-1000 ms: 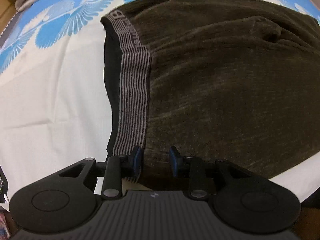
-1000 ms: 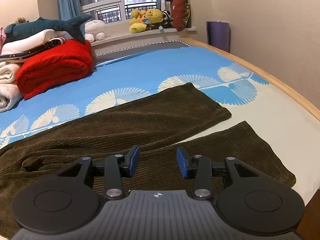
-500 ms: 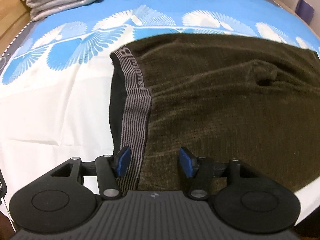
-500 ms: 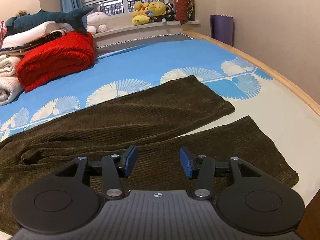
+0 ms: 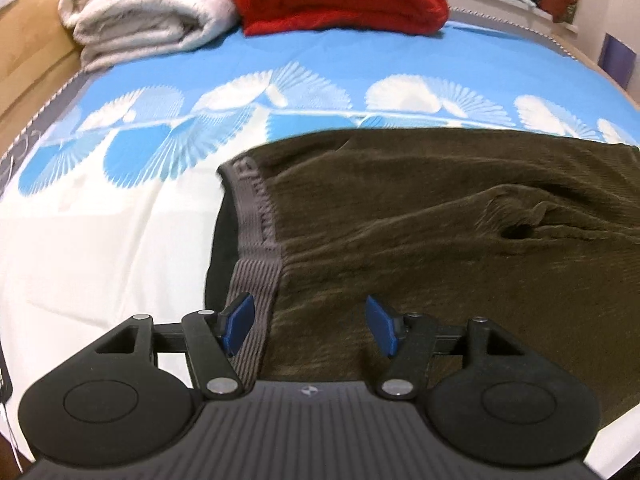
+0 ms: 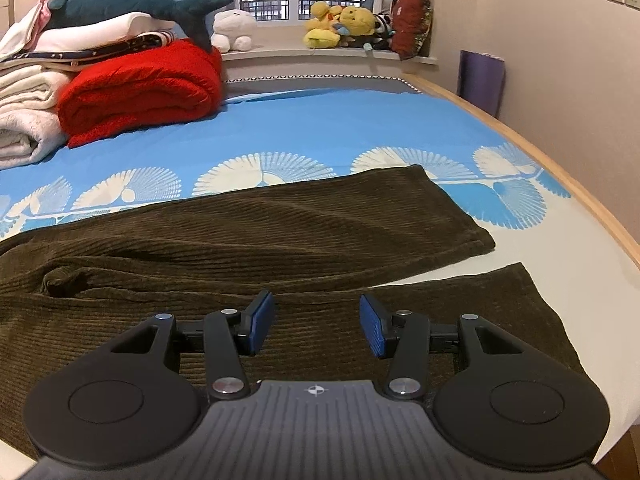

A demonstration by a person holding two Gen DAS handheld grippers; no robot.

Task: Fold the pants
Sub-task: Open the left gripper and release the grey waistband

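The left gripper (image 5: 308, 326) hangs over the waist end of the pants (image 5: 440, 240), its jaws parted fairly wide and just lately opening, with nothing pinched between them: one blue pad sits above the striped grey waistband (image 5: 256, 276) and the other above the brown cloth beside it. The right gripper (image 6: 318, 326) hovers over the near leg (image 6: 460, 312), jaws about half apart, gripping nothing; cloth shows below the gap, but the pads do not press on it. The pants lie spread on the bed (image 6: 320, 128), waist toward the left gripper, the two legs splayed apart beyond the right one, the far leg (image 6: 320, 220) running out onto the blue patterned sheet. Behind the pants, well apart from them, a red blanket (image 6: 140, 88) and a white blanket (image 5: 152, 8) are stacked. The main risk, as I judge it, is an uneven fold: the legs are not lined up and a puckered ridge (image 5: 520, 224) sits near the crotch, so bringing one half over the other now would likely trap creases. A second risk is a shallow bite: if the left jaws close on the top layer of the waistband alone, the lower layer may stay behind and the waist would skew. The near leg's cuff lies close to the bed's edge and could slide off if dragged.
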